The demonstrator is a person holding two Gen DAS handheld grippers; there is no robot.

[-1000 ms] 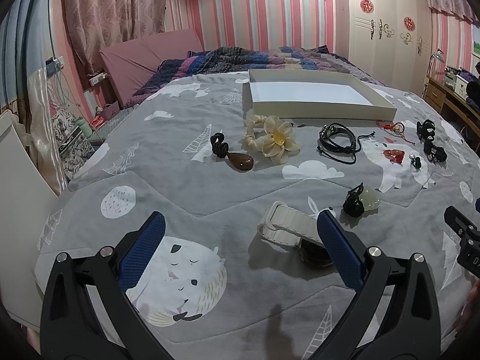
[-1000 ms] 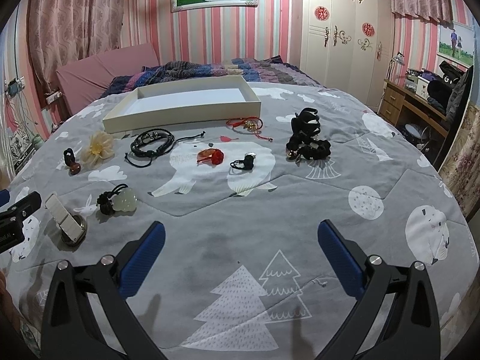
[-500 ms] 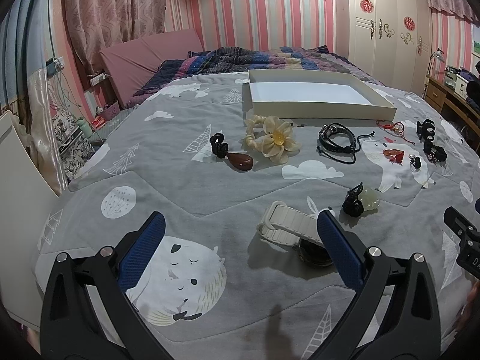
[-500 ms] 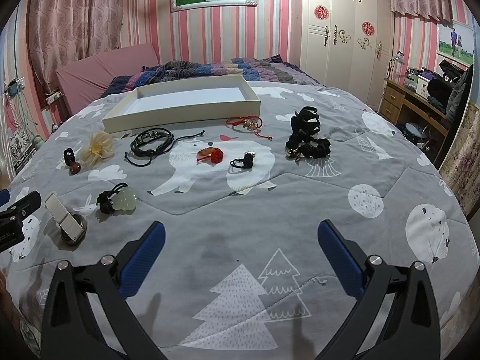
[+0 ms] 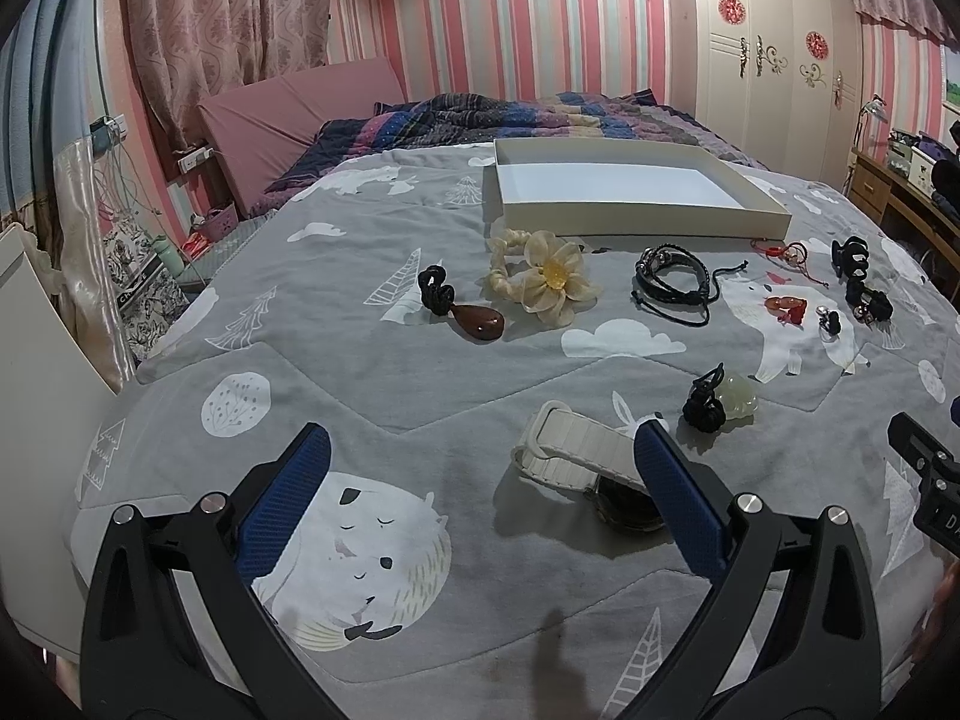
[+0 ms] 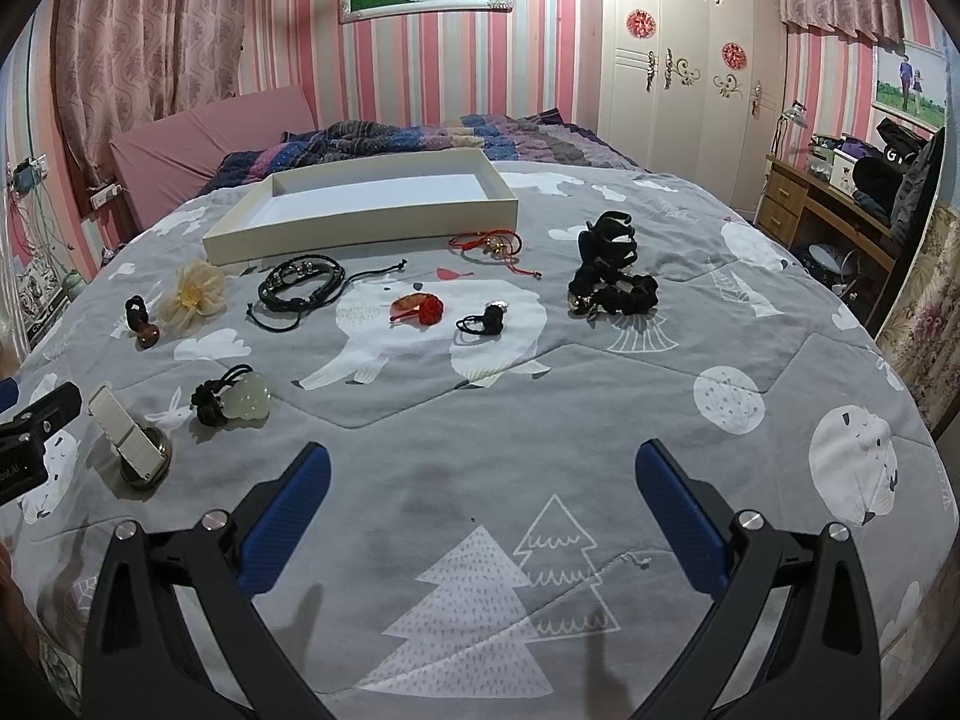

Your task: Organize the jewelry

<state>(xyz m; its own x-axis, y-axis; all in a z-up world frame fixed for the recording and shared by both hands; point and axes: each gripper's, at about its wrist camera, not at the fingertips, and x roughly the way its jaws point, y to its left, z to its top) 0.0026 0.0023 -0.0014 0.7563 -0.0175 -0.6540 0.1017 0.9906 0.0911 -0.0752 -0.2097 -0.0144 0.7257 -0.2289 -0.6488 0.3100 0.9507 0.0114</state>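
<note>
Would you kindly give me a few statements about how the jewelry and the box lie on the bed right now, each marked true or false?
1. The white box is empty. True.
2. The left tongs are shut on the white-strap watch. False: they are open and hold nothing.
3. The pale green pendant lies inside the box. False: it lies on the bedspread, near the watch.
4. The cream flower hair tie lies beside the brown teardrop pendant. True.
5. The right tongs are open. True.
</note>
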